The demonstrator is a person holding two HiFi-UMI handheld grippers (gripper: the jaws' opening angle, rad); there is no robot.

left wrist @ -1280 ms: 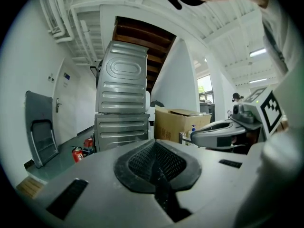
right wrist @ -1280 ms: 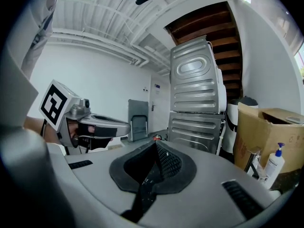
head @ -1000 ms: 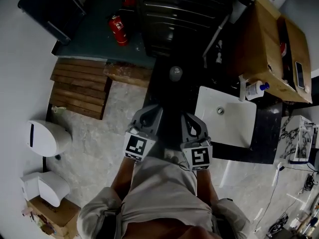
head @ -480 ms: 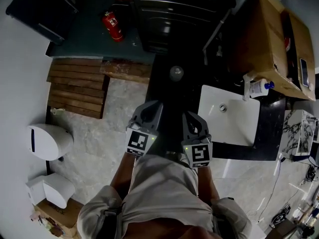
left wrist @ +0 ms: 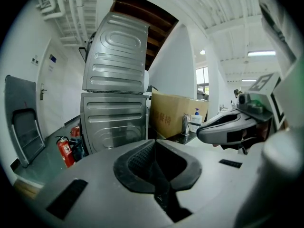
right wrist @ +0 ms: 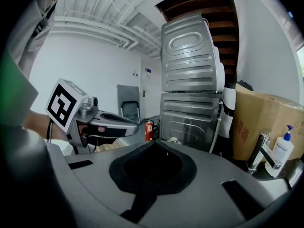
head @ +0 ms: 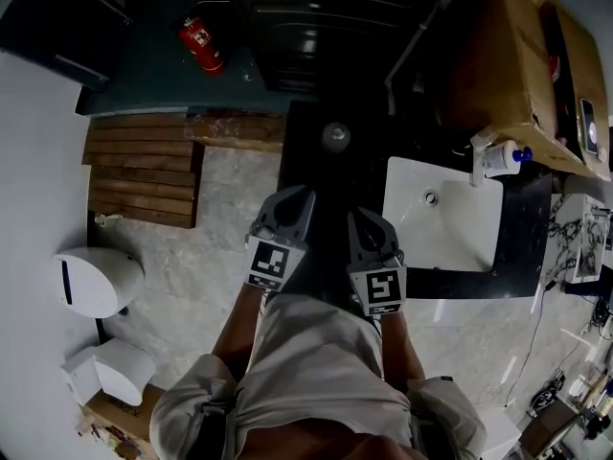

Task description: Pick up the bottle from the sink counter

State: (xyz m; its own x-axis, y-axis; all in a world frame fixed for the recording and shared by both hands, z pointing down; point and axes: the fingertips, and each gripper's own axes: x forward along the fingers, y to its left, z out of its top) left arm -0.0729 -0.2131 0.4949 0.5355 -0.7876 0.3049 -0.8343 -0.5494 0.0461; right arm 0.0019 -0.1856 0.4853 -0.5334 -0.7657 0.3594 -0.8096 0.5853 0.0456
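Note:
The bottle [head: 502, 157] is white with a blue pump and stands on the dark counter beside the faucet [head: 476, 158], at the far right corner of the white sink [head: 460, 242]. My left gripper [head: 290, 197] and right gripper [head: 367, 220] are side by side close to my body, well short of the bottle. Both are shut and hold nothing. In the left gripper view the closed jaws [left wrist: 154, 145] point at the machines, with the bottle [left wrist: 195, 119] small at the right. In the right gripper view the bottle [right wrist: 283, 151] stands far right of the closed jaws [right wrist: 153, 147].
Stacked metal machines [head: 326, 27] stand ahead. A large cardboard box [head: 517, 65] rests behind the faucet. A small round object [head: 335, 137] sits on the black counter left of the sink. A red fire extinguisher [head: 201, 44], wooden pallets [head: 144, 175] and white bins [head: 96, 281] are on the left.
The head view has shifted a little, so the room slides up and outward in it. Both grippers stay shut, side by side, slightly higher in the view.

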